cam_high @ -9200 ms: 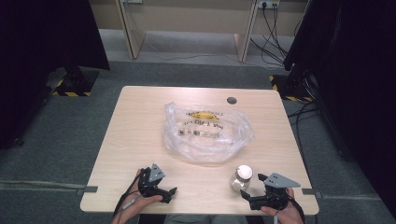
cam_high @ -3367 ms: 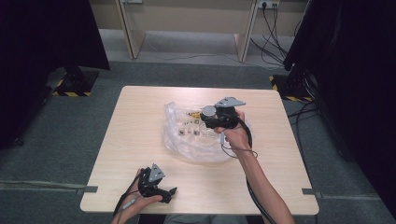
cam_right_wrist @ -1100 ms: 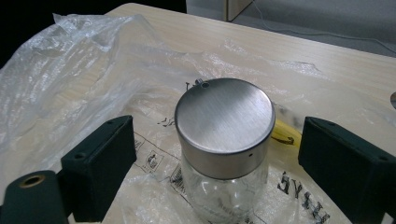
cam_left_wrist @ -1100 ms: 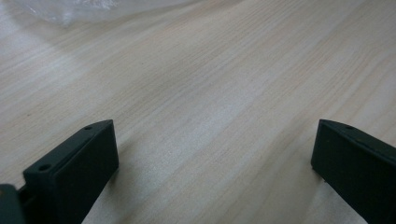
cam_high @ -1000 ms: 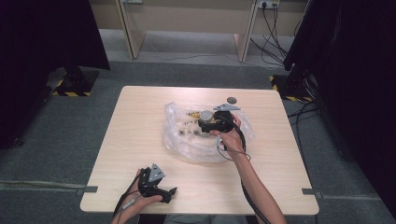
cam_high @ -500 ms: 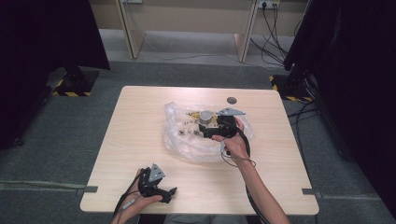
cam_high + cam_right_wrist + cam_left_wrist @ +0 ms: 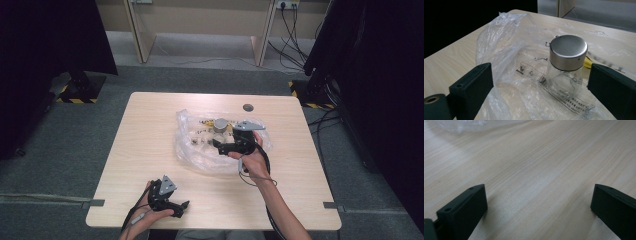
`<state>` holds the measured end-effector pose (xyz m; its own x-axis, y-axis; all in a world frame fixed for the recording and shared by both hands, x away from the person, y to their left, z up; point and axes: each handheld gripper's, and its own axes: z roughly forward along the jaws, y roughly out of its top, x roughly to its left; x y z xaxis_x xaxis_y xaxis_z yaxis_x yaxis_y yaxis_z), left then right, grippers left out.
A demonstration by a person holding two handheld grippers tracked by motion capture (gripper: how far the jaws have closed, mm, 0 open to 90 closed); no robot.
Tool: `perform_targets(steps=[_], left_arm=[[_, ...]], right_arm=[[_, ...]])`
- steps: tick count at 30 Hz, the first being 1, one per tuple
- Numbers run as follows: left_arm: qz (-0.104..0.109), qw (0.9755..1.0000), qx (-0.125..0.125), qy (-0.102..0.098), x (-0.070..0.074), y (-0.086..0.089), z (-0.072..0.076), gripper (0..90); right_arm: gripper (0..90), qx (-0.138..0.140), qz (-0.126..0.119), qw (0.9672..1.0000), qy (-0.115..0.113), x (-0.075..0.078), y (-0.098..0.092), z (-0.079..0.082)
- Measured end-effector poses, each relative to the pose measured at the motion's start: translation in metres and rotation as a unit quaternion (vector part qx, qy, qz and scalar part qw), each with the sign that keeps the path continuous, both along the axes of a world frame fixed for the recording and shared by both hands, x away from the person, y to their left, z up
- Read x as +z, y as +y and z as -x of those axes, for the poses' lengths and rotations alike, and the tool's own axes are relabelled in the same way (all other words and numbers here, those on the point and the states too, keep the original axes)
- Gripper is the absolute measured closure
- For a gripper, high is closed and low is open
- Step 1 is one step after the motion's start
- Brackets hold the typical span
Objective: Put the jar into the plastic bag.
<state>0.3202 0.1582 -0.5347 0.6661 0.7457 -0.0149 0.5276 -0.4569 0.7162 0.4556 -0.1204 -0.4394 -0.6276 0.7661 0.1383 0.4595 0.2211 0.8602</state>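
One jar (image 7: 567,67) stands on one bag (image 7: 200,150); right gripper (image 7: 226,146) wide, left gripper (image 7: 172,202) wide on the desk (image 7: 145,125).

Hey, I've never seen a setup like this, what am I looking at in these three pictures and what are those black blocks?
A person sits at a wooden table and holds a hand-operated gripper in each hand. One picture looks down from above; the other two come from cameras riding on the grippers, so the black blocks are each gripper's own two jaws. The left gripper rests near the table's front edge, jaws apart over bare wood, holding nothing. The right gripper is out over a crumpled clear plastic bag. Its jaws stand open on either side of a small glass jar with a metal lid that stands upright on the bag, not gripped.
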Motion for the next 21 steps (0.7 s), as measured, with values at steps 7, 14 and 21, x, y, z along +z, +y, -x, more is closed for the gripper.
perform_targets(steps=[7, 14, 21], left_arm=[[0.0, 1.0, 0.0, 0.0, 0.0, 0.0, 0.0, 0.0], [0.0, 1.0, 0.0, 0.0, 0.0, 0.0, 0.0, 0.0], [0.0, 1.0, 0.0, 0.0, 0.0, 0.0, 0.0, 0.0]], right_arm=[[6.6, 0.005, -0.001, 1.0, 0.0, -0.002, -0.003, 0.012], [6.8, 0.012, -0.013, 0.9998, -0.003, -0.005, -0.007, 0.025], [6.8, 0.019, -0.026, 0.9994, -0.011, -0.007, -0.01, 0.04]])
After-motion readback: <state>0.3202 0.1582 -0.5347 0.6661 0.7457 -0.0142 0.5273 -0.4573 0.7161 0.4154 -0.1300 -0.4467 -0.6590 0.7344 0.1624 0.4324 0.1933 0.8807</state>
